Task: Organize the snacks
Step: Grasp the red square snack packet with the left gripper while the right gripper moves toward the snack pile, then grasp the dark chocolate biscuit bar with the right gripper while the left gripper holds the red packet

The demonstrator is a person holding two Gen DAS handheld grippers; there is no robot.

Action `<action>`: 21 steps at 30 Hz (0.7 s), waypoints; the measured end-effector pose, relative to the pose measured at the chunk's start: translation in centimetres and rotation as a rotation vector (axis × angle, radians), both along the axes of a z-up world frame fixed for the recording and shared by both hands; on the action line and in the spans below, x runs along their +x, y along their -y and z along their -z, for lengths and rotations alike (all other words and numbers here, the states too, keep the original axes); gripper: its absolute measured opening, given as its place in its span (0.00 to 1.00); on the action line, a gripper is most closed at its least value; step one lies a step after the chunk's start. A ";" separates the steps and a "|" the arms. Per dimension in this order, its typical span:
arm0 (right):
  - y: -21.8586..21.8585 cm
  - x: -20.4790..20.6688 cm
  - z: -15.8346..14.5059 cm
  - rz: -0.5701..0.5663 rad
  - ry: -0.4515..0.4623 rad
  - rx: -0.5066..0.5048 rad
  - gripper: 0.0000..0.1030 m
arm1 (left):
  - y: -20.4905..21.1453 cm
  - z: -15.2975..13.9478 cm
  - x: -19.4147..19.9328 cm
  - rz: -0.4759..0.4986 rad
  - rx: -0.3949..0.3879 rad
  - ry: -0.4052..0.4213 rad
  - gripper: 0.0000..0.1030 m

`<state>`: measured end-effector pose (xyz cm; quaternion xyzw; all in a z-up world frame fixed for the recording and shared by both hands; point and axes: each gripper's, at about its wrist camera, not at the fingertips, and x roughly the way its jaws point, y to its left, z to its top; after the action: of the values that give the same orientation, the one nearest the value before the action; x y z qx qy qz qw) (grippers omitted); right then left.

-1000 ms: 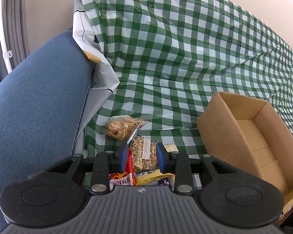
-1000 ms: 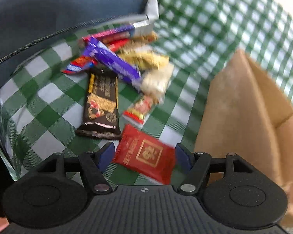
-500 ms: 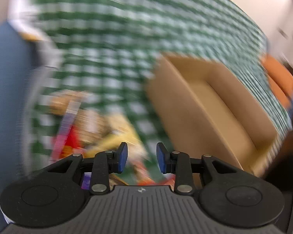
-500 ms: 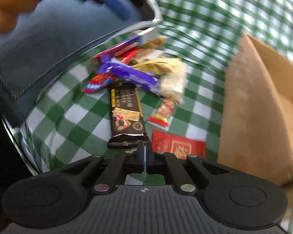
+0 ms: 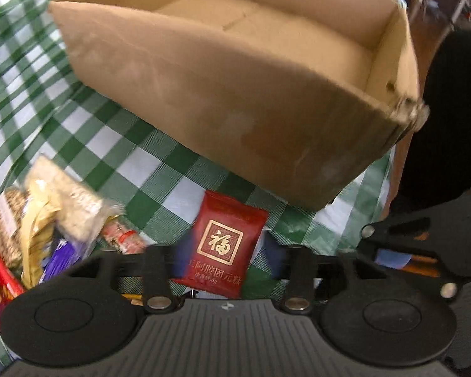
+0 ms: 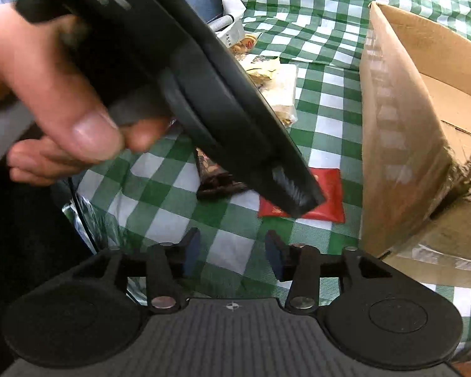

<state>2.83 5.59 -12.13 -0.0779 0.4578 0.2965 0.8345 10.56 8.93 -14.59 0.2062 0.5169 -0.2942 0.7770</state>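
A red snack packet (image 5: 224, 245) with a gold character lies flat on the green-checked cloth, between the open fingers of my left gripper (image 5: 227, 259). It also shows in the right wrist view (image 6: 325, 194), partly hidden by the left gripper body (image 6: 204, 94). An open cardboard box (image 5: 229, 72) stands just beyond it, empty inside; it is at the right in the right wrist view (image 6: 402, 132). My right gripper (image 6: 232, 253) is open and empty, above bare cloth. A pile of snacks (image 5: 56, 216) lies at the left.
A dark chocolate bar (image 6: 216, 179) lies on the cloth beside the red packet. A hand (image 6: 47, 100) holds the left gripper. The table edge (image 5: 395, 169) runs close behind the box's near corner. The right gripper (image 5: 430, 245) shows at the right of the left wrist view.
My left gripper swung right from the snack pile to the red packet and opened wider around it. My right gripper, shut half a second ago, has opened and drawn back from the packet.
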 end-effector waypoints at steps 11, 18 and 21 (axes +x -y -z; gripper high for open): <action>0.1 0.2 0.6 -0.009 -0.023 -0.015 0.54 | -0.8 -0.6 1.3 -0.031 -0.027 0.026 0.44; -1.2 0.9 0.0 -0.016 0.067 0.021 0.64 | -8.3 -7.4 2.7 -0.438 -0.301 0.216 0.44; -2.4 1.7 0.1 -0.044 0.140 0.032 0.70 | -9.8 -8.6 2.3 -0.559 -0.290 0.269 0.45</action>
<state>4.53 7.97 -12.22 -0.0954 0.3919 0.3160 0.8588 12.90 18.76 -6.03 -0.0192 0.3991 -0.1104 0.9100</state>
